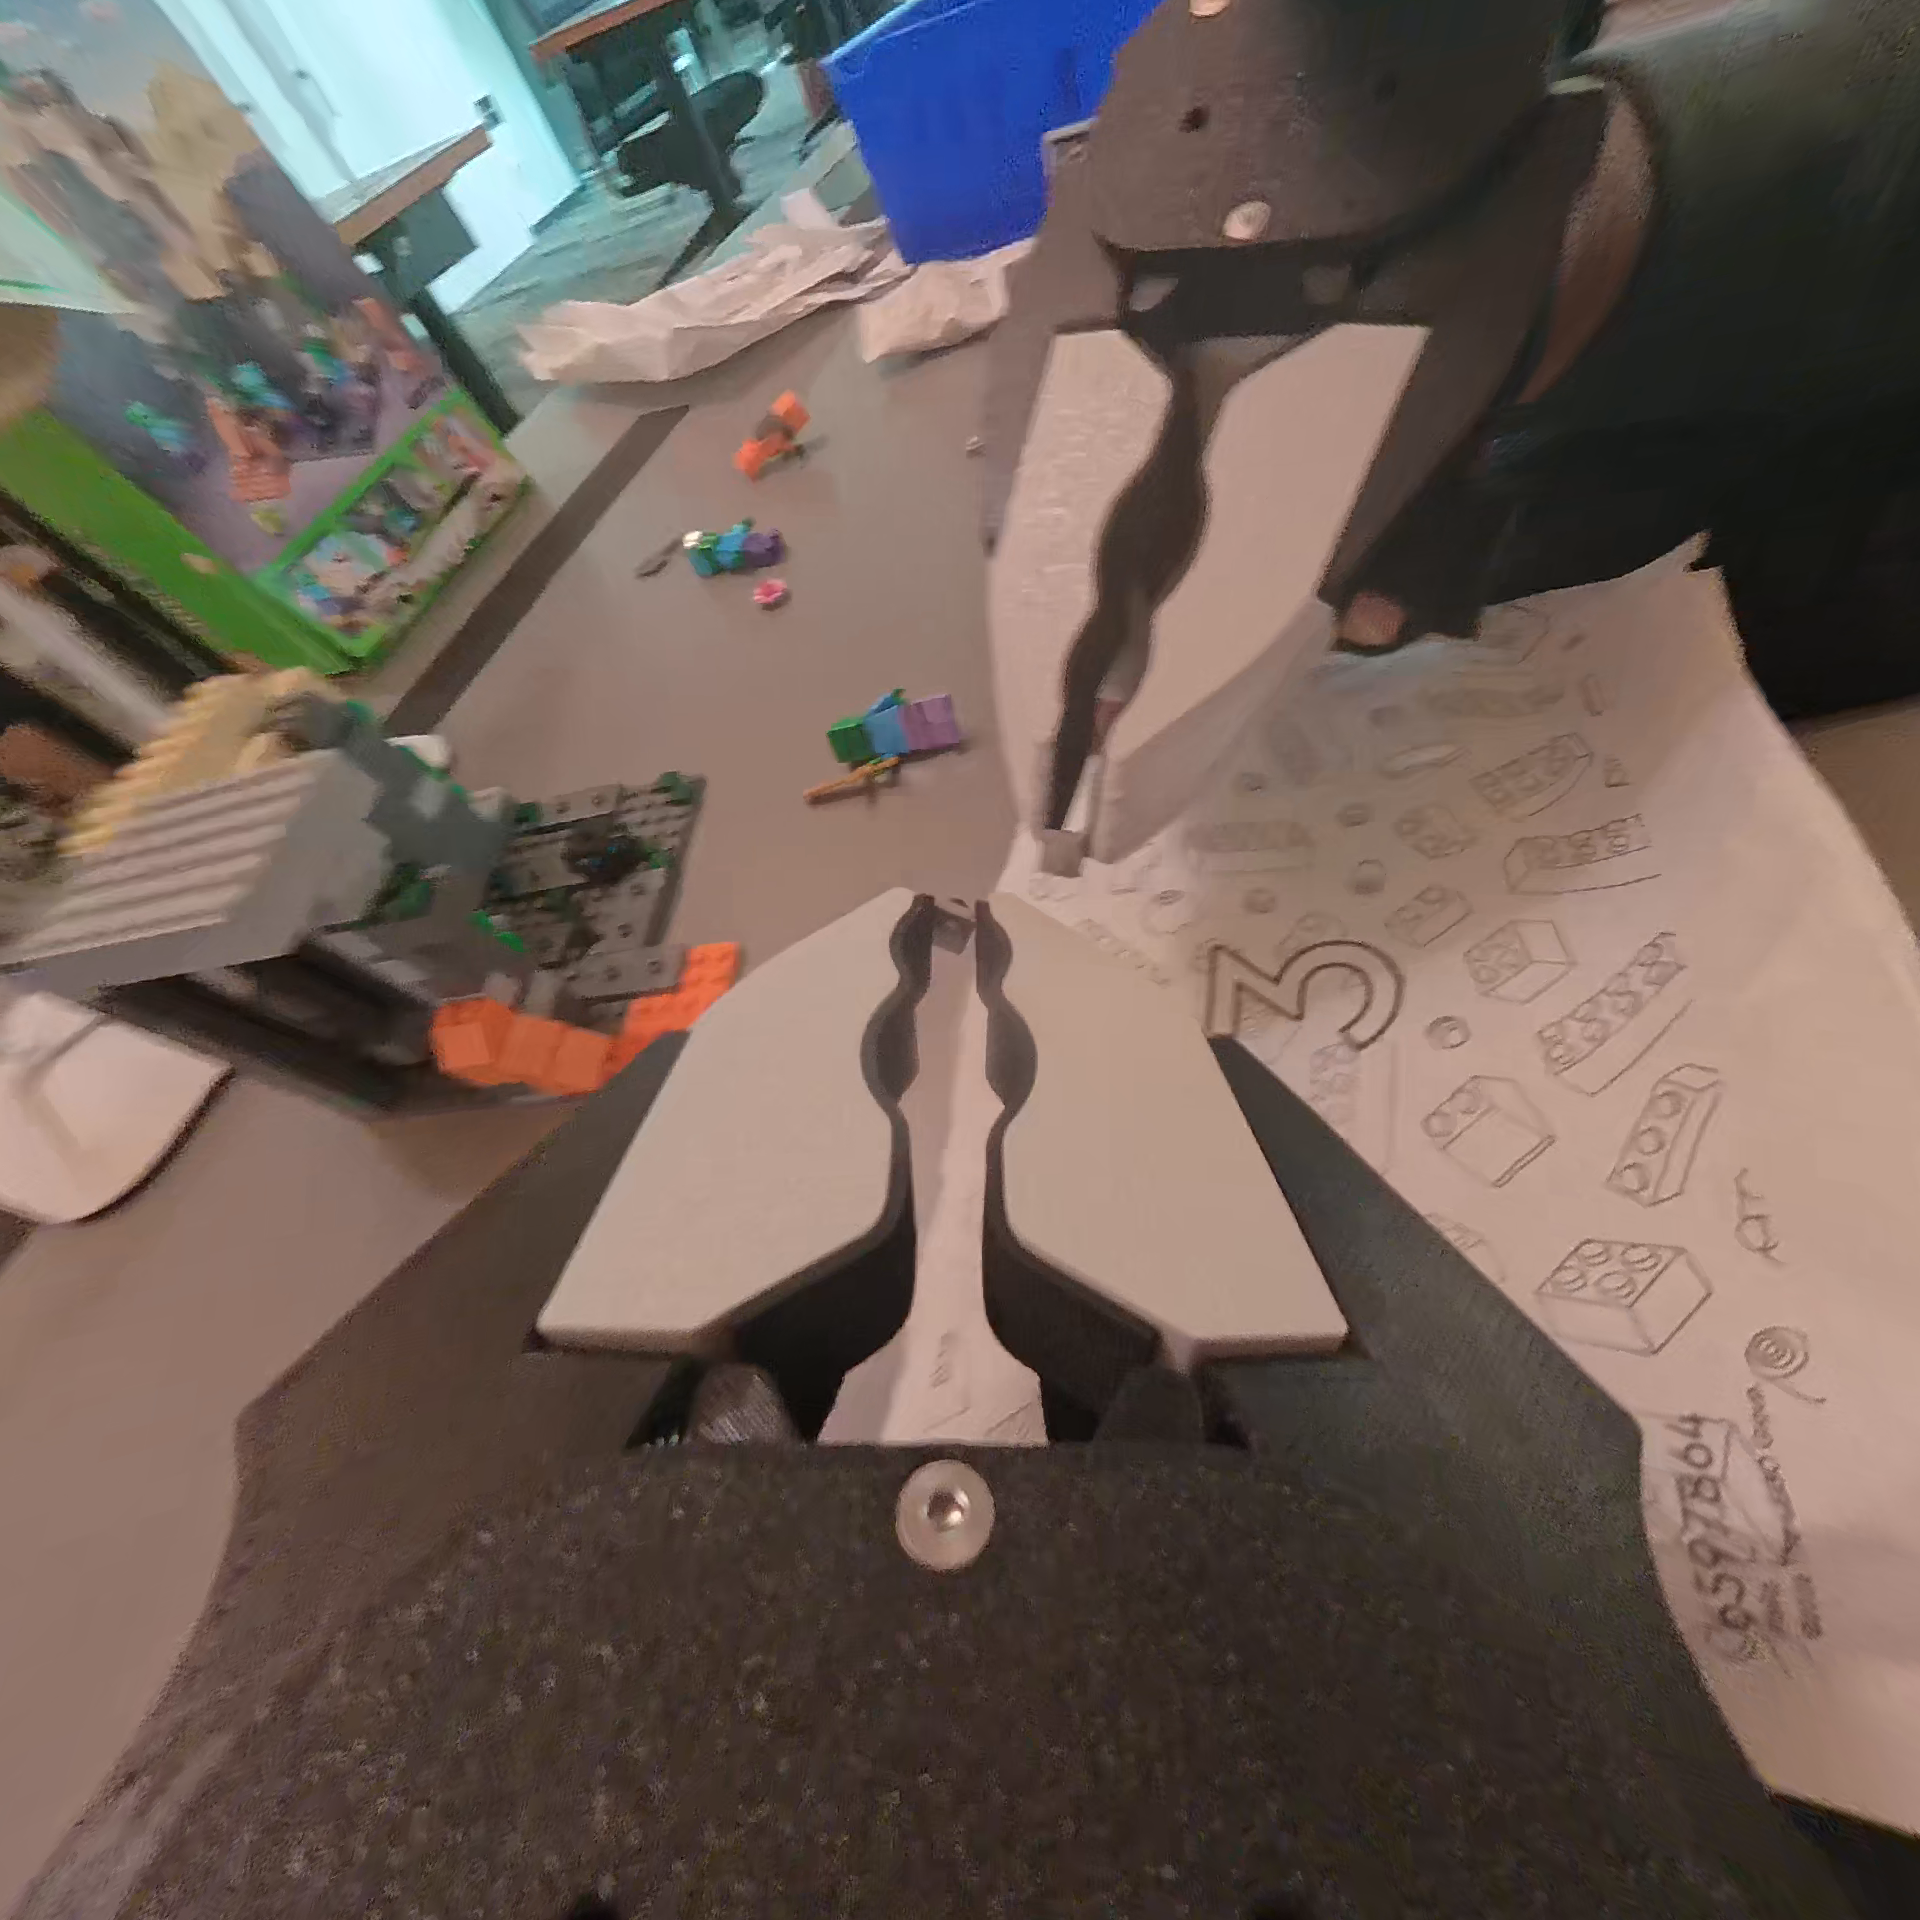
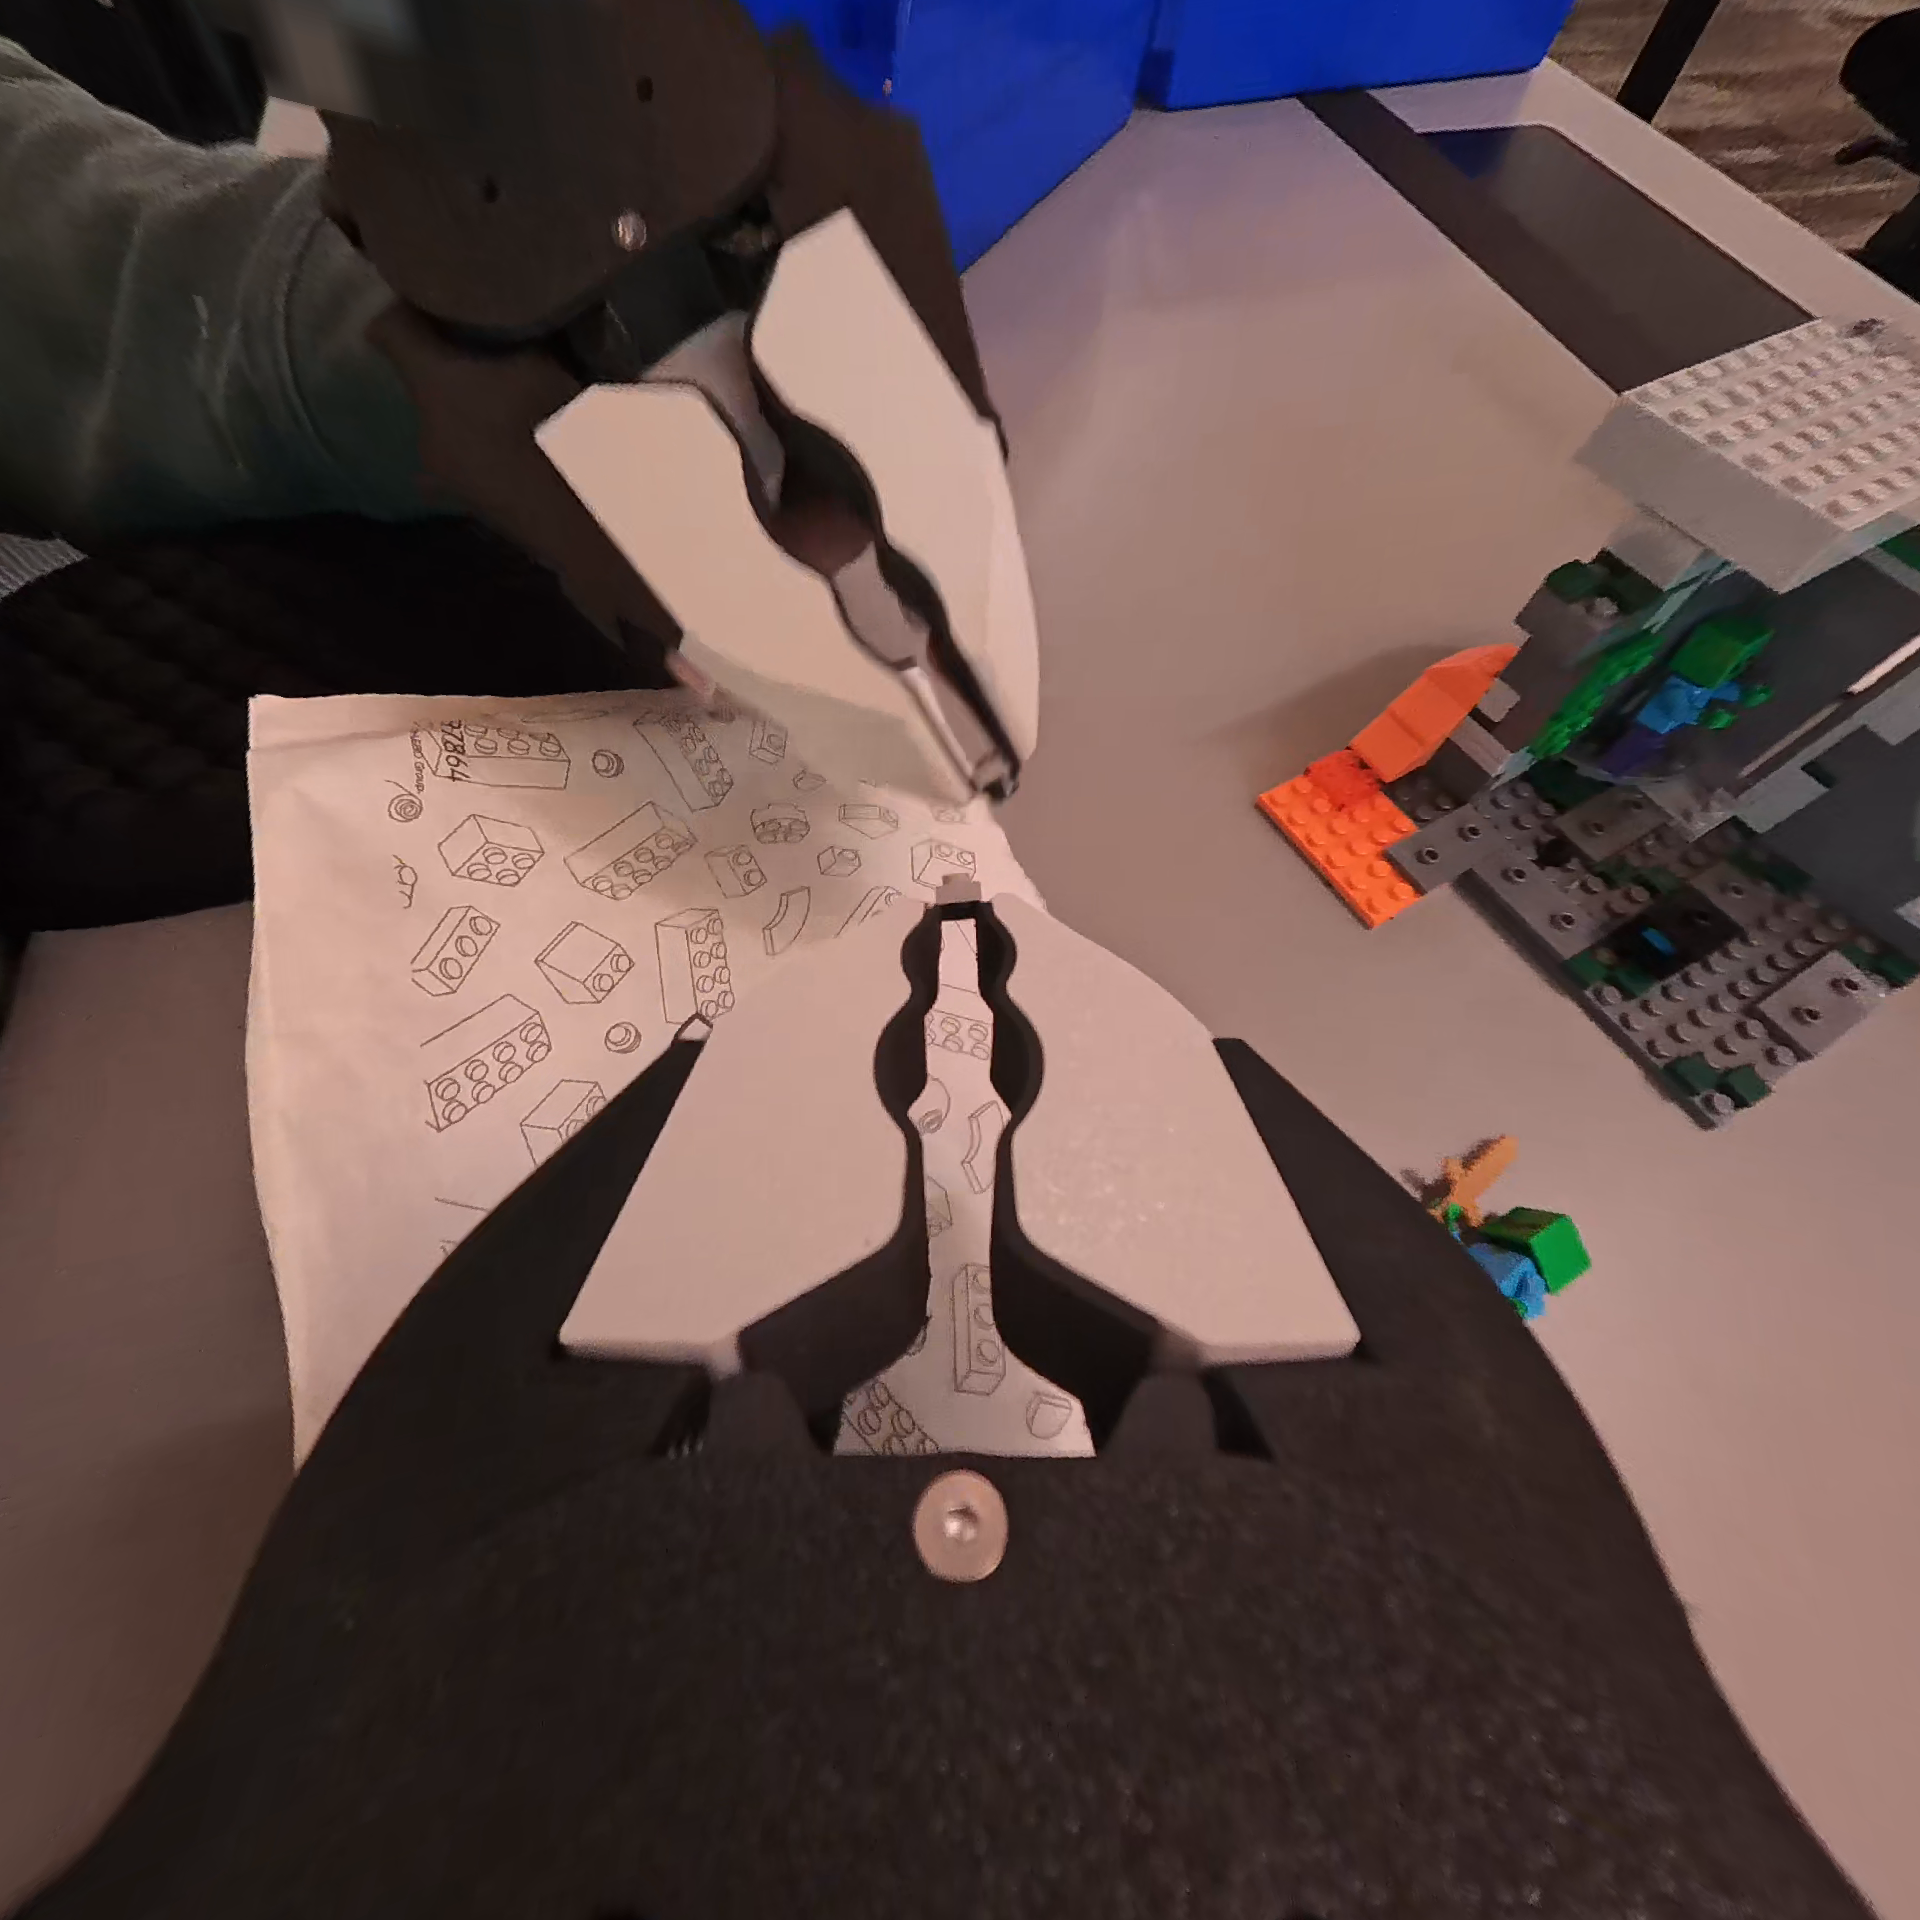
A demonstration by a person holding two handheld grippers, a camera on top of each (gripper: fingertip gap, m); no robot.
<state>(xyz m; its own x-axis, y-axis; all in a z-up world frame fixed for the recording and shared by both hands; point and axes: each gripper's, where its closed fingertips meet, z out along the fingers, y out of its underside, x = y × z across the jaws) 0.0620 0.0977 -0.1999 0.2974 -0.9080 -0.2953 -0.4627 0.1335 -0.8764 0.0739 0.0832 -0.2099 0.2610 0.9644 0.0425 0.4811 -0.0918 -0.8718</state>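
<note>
Two hand-held grippers meet over a white paper bag (image 2: 499,935) lying flat on a grey table (image 2: 1195,520). The bag is printed all over with black outline drawings of studded toy bricks, a large outlined numeral and a small line of code at one edge. The right gripper (image 2: 958,902) has its jaws drawn narrow and pinches a tiny grey brick piece (image 2: 956,889) at its tips, just above the bag's far edge. The left gripper (image 1: 948,920) is also nearly closed, with a small dark grey piece (image 1: 951,925) caught between its tips, close beside the right gripper's tips. A gloved hand (image 1: 1507,499) holds the right gripper. Beside the bag stands a part-built brick model (image 2: 1662,810) in grey, green and orange on a studded base. Small blocky toy figures (image 1: 899,727) in green, blue and purple lie loose on the table. Farther off are a green-edged picture box (image 1: 260,416), crumpled white paper (image 1: 707,312) and a blue bin (image 1: 956,125).
</note>
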